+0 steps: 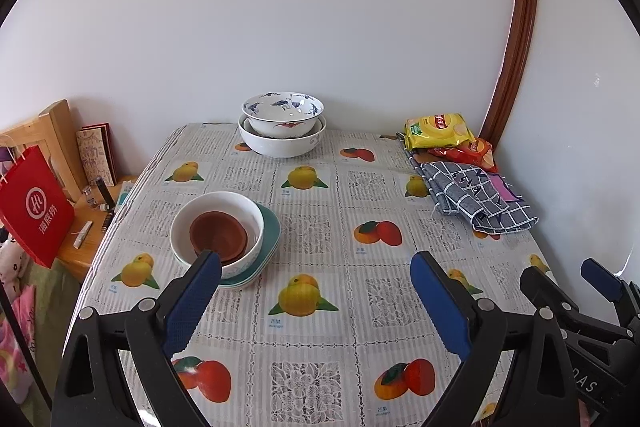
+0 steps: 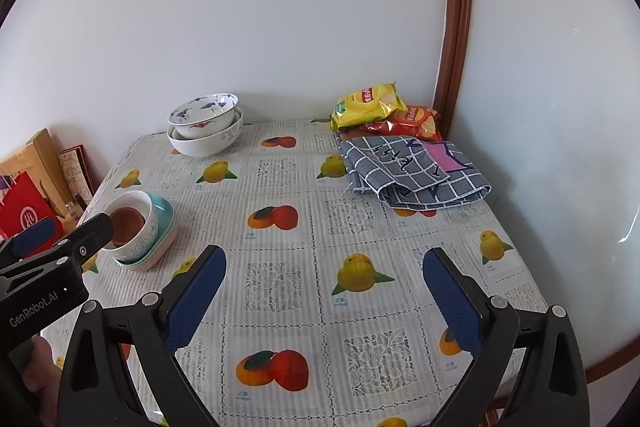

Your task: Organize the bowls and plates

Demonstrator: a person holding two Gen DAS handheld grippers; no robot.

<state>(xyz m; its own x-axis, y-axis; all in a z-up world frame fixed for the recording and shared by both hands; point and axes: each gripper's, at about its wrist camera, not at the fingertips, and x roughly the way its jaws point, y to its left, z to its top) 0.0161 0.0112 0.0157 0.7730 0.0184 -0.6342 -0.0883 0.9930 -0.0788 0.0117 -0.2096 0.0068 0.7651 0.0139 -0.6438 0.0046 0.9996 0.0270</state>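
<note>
Left gripper (image 1: 316, 275) and right gripper (image 2: 324, 267) both wide open, empty, above tablecloth (image 1: 312, 227). Brown dish (image 1: 218, 233) nested in white bowl (image 1: 240, 203) left of them.

Lighting: bright, even daylight; soft shadows beside the stacked bowls (image 1: 282, 131). Sharp focus; fisheye bending, black corners.

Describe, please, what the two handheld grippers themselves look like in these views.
Both are alike: the left gripper and right gripper have black plastic frames with triangular cut-outs, silver pivot rivets, and two long fingers faced with textured blue pads. White lettering reading GenRobot.AI marks the left gripper's body in the right wrist view. No cables or sleeves show.
</note>
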